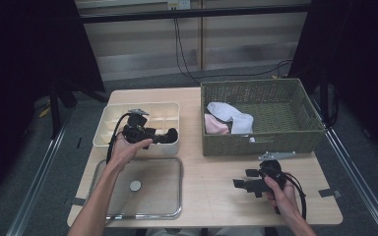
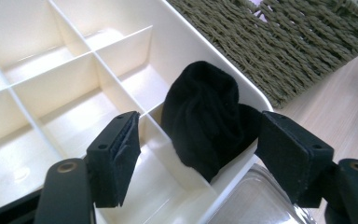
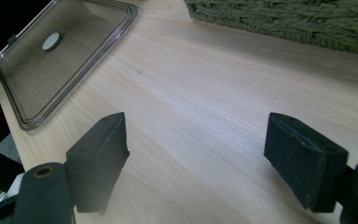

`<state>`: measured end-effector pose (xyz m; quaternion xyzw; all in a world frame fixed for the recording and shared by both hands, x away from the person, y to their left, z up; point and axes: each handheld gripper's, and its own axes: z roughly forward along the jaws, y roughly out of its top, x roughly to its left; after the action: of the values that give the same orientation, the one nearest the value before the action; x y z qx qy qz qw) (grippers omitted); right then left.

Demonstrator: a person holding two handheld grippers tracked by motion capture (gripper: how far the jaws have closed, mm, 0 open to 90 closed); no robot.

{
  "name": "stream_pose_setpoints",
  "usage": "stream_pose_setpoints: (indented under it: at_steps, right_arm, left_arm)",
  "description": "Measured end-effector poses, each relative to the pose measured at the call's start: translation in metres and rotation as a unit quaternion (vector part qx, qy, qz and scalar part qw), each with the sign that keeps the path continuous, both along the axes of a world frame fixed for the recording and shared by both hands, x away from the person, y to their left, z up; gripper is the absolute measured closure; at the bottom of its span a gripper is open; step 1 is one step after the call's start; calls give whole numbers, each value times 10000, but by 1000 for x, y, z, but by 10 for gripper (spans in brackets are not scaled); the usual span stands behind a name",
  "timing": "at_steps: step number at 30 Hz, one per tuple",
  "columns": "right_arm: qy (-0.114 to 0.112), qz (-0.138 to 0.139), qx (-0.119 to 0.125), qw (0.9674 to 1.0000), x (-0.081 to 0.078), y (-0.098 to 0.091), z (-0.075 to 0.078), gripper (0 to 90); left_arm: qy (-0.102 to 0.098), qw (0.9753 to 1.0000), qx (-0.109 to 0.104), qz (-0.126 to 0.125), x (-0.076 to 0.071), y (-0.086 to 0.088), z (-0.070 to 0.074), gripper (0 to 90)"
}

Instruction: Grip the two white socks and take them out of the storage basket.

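A rolled black sock [image 2: 205, 121] sits in a corner compartment of the cream divider box [image 2: 65, 79], beside the wicker basket [image 1: 275, 101]; the left gripper [image 2: 200, 154] straddles it, jaws wide and gripping nothing; the right gripper [image 3: 196, 158] waits over bare table [image 3: 205, 107], spread and empty, presumably for the next sock.
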<state>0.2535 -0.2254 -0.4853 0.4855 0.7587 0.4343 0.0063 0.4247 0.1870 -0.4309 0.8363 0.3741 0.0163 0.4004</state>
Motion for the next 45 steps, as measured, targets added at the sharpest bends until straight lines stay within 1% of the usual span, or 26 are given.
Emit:
stream_pose_setpoints:
  at_steps: [2,5,6,7,9,11,13,15,16,18,20,21,23,24,25,28,29,31,33,35,37,38,39,41,43,45]
  right_arm:
    - [-12,-18,7,10000,1,0,0,210]
    - [8,-96,43,9999,3,0,0,205]
    - [-6,-112,34,9999,3,-1,-1,204]
    - [2,-138,45,9999,3,-1,0,204]
    - [4,-96,49,9999,2,0,0,202]
    - [-36,-30,11,10000,1,1,0,200]
    - [-9,-23,-3,10000,0,1,1,200]
    - [-13,-18,24,10000,0,0,1,200]
    - [-6,-2,34,10000,0,0,1,200]
    - [-21,36,75,10000,1,0,2,201]
    - [-21,66,127,9999,2,-1,2,204]
    - [-18,60,120,9999,2,-2,2,218]
    - [-33,60,135,9999,2,-2,2,250]
    - [-44,91,138,9999,2,-1,3,251]
    - [-27,88,111,9999,2,-1,3,262]
    - [-47,117,99,9999,2,0,4,272]
    - [-51,54,106,9999,1,0,5,264]
    - [-91,26,112,9999,2,0,5,265]
    - [-32,-82,95,9999,3,1,5,261]
    - [-30,-80,82,9999,3,1,6,285]
    - [-73,-128,57,9999,2,2,8,271]
    - [-74,-110,68,9999,2,1,8,294]
    - [-114,-86,112,9998,2,1,10,310]
    - [-163,-125,176,9996,1,-1,13,335]
    - [-228,-132,154,9995,1,-2,15,371]
    - [-272,-140,229,9993,2,-3,17,397]
  left_arm:
    - [23,9999,-143,-5,-2,5,1,288]
    - [-66,9998,-144,-73,-4,10,3,284]
    - [-126,9999,38,-7,-6,10,4,274]
    - [-137,9998,98,-59,-7,11,4,274]
    - [-204,9997,-26,-100,-11,14,5,279]
    - [-329,9994,-87,-99,-15,17,9,320]
    - [-361,9991,-201,-137,-19,19,11,333]
    - [-420,9989,-147,-159,-24,19,14,378]
    - [-503,9985,-134,-159,-27,20,16,379]
    - [-562,9983,-79,-145,-33,20,20,378]
    - [-651,9976,-104,-200,-42,21,24,371]
    - [-678,9975,-36,-212,-46,21,25,376]
    - [-608,9975,-205,-300,-54,24,23,373]
    - [-635,9974,-169,-299,-57,25,22,376]
    - [-674,9972,-144,-275,-59,27,22,377]
    - [-582,9976,-374,-75,-71,32,17,377]
    - [-569,9975,-390,-173,-76,33,15,380]
    - [-504,9977,-387,-227,-83,32,11,390]
    - [-522,9974,-433,-243,-89,32,7,398]
    - [-543,9972,-412,-294,-94,32,6,398]
    - [-609,9970,-391,-263,-99,33,5,401]
    - [-638,9965,-511,-168,-103,35,3,422]
    - [-591,9966,-556,-145,-105,36,1,432]
    - [-570,9966,-576,-165,-109,37,-4,453]
    - [-564,9961,-649,-185,-112,38,-6,463]
    - [-558,9963,-614,-212,-116,38,-8,455]
